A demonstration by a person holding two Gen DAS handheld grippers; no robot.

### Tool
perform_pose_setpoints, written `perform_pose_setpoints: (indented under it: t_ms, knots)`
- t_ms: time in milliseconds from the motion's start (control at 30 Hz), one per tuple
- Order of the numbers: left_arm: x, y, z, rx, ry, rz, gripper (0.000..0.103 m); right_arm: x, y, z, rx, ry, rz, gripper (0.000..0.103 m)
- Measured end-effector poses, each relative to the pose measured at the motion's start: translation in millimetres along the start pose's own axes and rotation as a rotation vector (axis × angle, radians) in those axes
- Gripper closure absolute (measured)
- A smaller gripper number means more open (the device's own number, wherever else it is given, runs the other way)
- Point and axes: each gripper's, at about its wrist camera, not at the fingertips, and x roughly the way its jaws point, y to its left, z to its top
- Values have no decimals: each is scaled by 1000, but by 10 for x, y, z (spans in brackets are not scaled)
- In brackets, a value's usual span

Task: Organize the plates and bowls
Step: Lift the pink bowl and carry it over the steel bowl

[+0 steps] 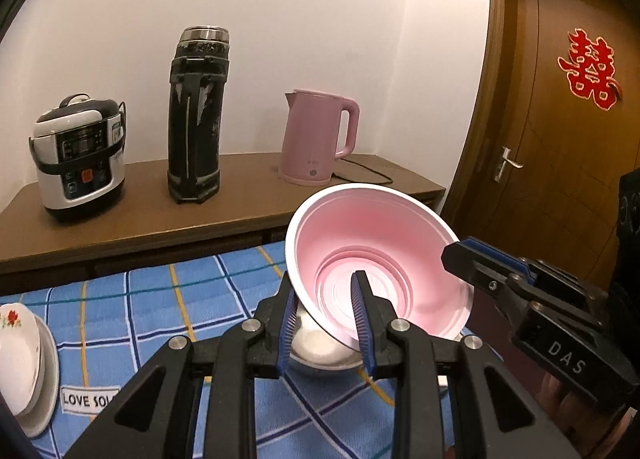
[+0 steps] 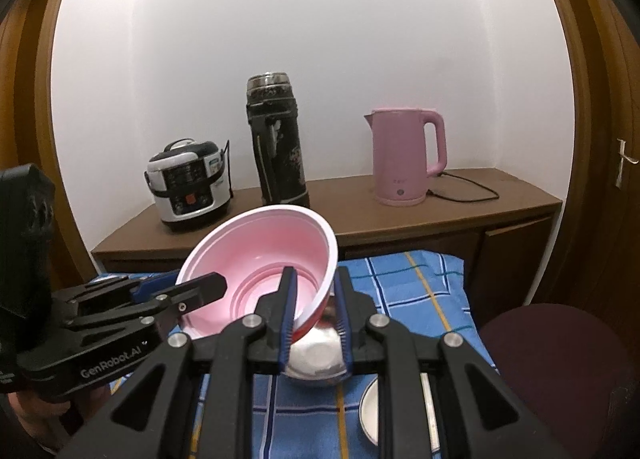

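The pink plastic bowl [image 1: 376, 259], nested over a steel bowl [image 1: 324, 351], hangs tilted above the blue checked counter [image 1: 160, 299]; I pinch its rim in both my left claw [image 1: 326, 323] and right claw [image 2: 316, 319]. White plates [image 1: 24, 371] already stacked; bowls remain unplaced.

white wall [image 1: 280, 19], brown wooden door [image 1: 560, 179], low cabinet [image 1: 160, 219] bearing kitchen appliances.
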Motion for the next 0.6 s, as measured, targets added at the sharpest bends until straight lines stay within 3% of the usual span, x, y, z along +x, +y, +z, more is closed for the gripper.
perform_pose_setpoints:
  t_ms: [267,600]
  knots:
    - [134,32,135,12,-19,-9,73,156,-15,107,-7,19,-37,84]
    - [411,116,117,10,22,-34,73,423,-79,60,-9,88,-81,84]
